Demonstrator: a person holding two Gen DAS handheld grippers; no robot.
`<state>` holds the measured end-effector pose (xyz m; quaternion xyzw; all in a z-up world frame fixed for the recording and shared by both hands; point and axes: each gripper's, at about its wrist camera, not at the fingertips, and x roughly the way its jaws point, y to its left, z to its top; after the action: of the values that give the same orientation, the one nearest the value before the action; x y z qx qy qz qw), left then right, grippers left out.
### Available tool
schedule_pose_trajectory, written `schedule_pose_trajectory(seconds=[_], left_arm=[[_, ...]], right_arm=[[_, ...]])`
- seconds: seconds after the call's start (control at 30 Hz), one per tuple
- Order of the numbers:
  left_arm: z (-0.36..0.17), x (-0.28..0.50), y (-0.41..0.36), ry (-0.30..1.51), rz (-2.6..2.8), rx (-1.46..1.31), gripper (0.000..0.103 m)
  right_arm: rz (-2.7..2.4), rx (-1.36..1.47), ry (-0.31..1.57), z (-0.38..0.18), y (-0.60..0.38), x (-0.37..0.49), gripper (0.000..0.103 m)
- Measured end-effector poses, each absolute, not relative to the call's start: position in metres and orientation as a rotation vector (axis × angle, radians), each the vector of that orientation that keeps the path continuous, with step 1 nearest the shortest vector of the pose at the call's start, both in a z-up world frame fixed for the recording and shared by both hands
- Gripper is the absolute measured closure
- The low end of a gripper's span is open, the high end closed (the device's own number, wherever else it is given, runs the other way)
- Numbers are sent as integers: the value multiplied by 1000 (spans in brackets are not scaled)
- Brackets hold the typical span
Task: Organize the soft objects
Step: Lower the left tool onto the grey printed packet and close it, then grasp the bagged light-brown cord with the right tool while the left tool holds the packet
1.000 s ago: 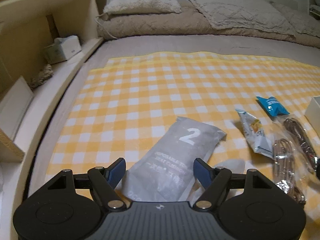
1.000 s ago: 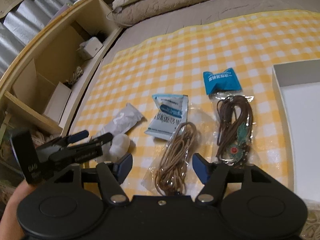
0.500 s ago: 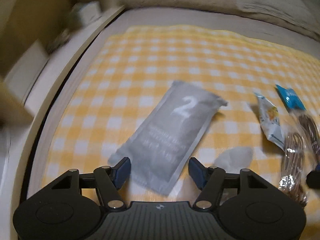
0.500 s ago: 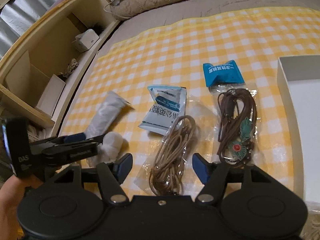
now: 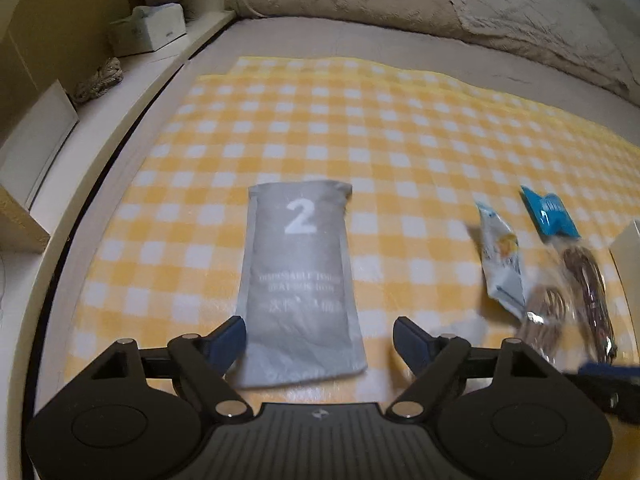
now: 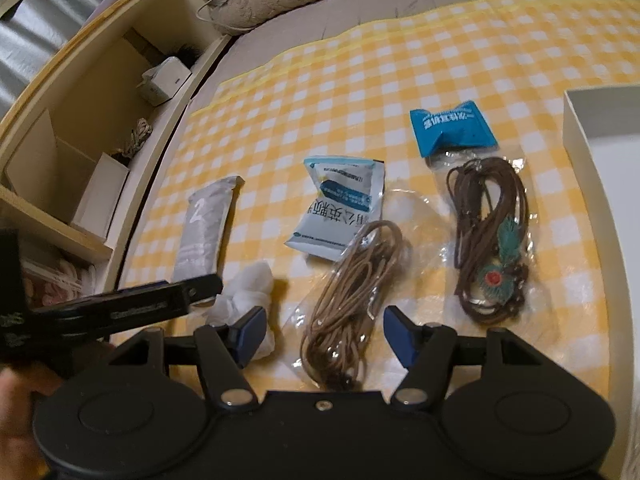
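The left claw (image 5: 318, 338) is opening over the yellow checked blanket (image 5: 360, 128) on the bed, its blue pads either side of the near end of a grey sachet marked 2 (image 5: 300, 280), the left pad at its edge, the right pad apart from it. In the right wrist view the right claw (image 6: 320, 334) stands fairly wide and empty, the bagged tan cord (image 6: 352, 300) lying between its pads. At 9 o'clock of that cord sits a white crumpled wad (image 6: 248, 292); at 12, a white-and-blue packet (image 6: 340, 208); at 2, a bagged brown cord necklace (image 6: 492, 236); at 3, a white box (image 6: 600, 184).
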<state>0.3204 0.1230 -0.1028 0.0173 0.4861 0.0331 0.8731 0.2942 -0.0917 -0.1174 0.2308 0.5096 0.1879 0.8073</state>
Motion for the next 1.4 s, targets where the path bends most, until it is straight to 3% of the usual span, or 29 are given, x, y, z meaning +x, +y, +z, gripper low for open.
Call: schedule_pose_trajectory(seconds=[0.1,0.37,0.47,0.57,0.77,1.0,1.1,1.4], left_arm=[[-104,326,124,989,81,37,12],[-119,343,122,966,127,74,11],[-123,346,126,966,147,42,13],[-125,348,124,965,164,46,19],[-118,345,118,931,160,56,45],[-109,335,121,911,160,56,50],[-101,329,124,895,159,46,51],[-65,296,120,827,141,33,52]], right_arm=[[381,504,1104,-121,-90,294,37],[297,502,1110,-140,-85,304,34],[305,518,1095,-139,-82,307,27],[316,511,1092,-140,-79,308,26],[368,299,1065,-135,-64,301,41],[421,264,1036,-132,-67,301,76],[443,246,1021,-126,-66,298,84],[477,234,940,-98,-76,285,88]])
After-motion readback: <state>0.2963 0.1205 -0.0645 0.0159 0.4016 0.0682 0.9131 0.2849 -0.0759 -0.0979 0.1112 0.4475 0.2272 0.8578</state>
